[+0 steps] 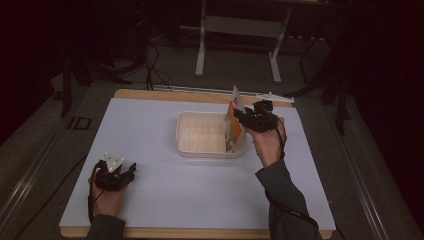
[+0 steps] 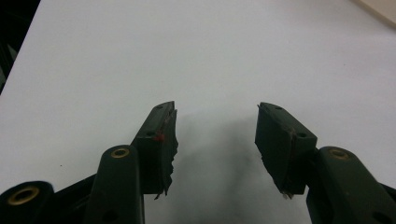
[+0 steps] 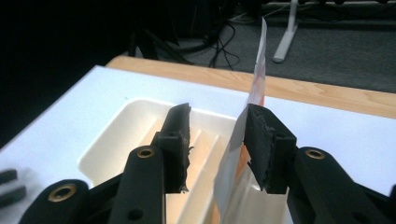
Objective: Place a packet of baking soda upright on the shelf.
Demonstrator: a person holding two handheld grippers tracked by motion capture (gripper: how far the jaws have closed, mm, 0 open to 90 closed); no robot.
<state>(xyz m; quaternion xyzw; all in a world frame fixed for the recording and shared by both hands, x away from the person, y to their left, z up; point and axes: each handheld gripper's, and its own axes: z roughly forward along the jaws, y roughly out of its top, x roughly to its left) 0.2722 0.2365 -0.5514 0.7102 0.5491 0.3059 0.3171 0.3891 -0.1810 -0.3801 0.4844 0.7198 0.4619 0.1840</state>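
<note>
A cream ribbed plastic tray (image 1: 200,134) sits mid-table on the white mat. An orange and white packet (image 1: 234,116) stands upright in the tray's right end. My right gripper (image 1: 240,116) is at the packet from the right. In the right gripper view the packet (image 3: 232,163) rises between the two jaws of my right gripper (image 3: 217,112). It rests against the right-hand jaw, while the left-hand jaw stands clear of it, so the gripper is open. My left gripper (image 1: 129,171) rests at the front left, and my left gripper (image 2: 217,109) is open over bare mat with nothing between its jaws.
The white mat (image 1: 150,195) covers most of a wooden table (image 1: 150,93), whose edge shows at the back and front. Beyond the far edge stand a white metal frame (image 1: 200,55) and loose cables (image 1: 150,70) on a dark floor.
</note>
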